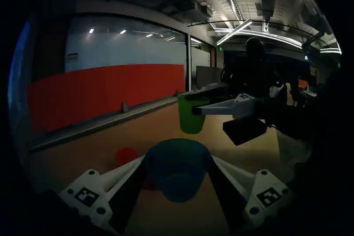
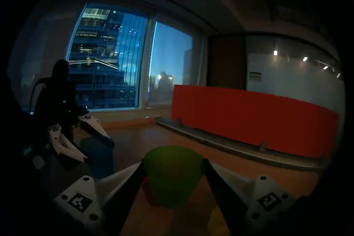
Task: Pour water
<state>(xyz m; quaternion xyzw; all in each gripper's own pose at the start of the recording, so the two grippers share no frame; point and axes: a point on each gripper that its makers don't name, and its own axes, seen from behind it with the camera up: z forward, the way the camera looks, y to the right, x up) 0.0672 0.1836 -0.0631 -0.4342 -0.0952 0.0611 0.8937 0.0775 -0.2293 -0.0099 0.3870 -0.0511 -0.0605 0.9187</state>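
Observation:
In the left gripper view a blue cup (image 1: 179, 172) stands upright between my left gripper's (image 1: 178, 160) white fingers, which are shut on its sides. Beyond it a green cup (image 1: 191, 114) hangs upright above the wooden table (image 1: 150, 129), clamped by my right gripper (image 1: 190, 103) coming in from the right. The right gripper view has the green cup (image 2: 173, 174) close up, with the right gripper (image 2: 174, 165) shut on it. At its left, the left gripper (image 2: 97, 151) carries the blue cup (image 2: 99, 154). The cups are apart. The dim light hides what is inside them.
A red cup (image 1: 126, 155) sits on the table left of the blue cup. A red wall panel (image 1: 106, 90) with a low ledge runs along the table's far side. Large windows (image 2: 110, 59) stand behind a person's dark outline (image 2: 57, 94).

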